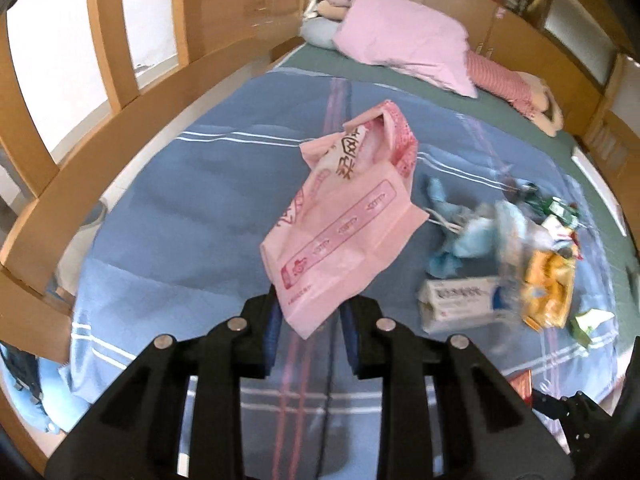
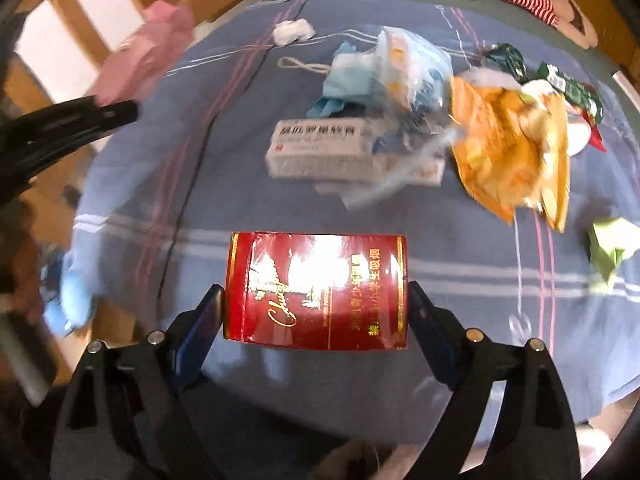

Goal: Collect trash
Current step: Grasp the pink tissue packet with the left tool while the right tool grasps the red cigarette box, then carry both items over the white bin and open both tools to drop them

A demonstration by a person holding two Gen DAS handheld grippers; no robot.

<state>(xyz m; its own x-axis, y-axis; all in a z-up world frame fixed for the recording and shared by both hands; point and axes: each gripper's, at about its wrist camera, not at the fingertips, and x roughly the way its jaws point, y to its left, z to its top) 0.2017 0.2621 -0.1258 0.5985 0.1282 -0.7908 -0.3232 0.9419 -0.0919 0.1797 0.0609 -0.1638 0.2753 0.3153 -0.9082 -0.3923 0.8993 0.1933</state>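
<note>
Your left tool [image 1: 308,320] is clamped on the lower corner of the pink bag [image 1: 344,216], held up over the bed [image 1: 192,216], while your right tool [image 2: 316,312] stands spread around the red cigarette box [image 2: 316,288], pads at its sides though contact is unclear, trash pile [image 2: 400,120] beyond.

Bare blue sheet [image 1: 172,200] left of pink bag [image 1: 344,216] is free; trash pile [image 2: 400,120] crowds right side beyond red box [image 2: 316,288]; wooden bed rail [image 1: 100,152] blocks left.
</note>
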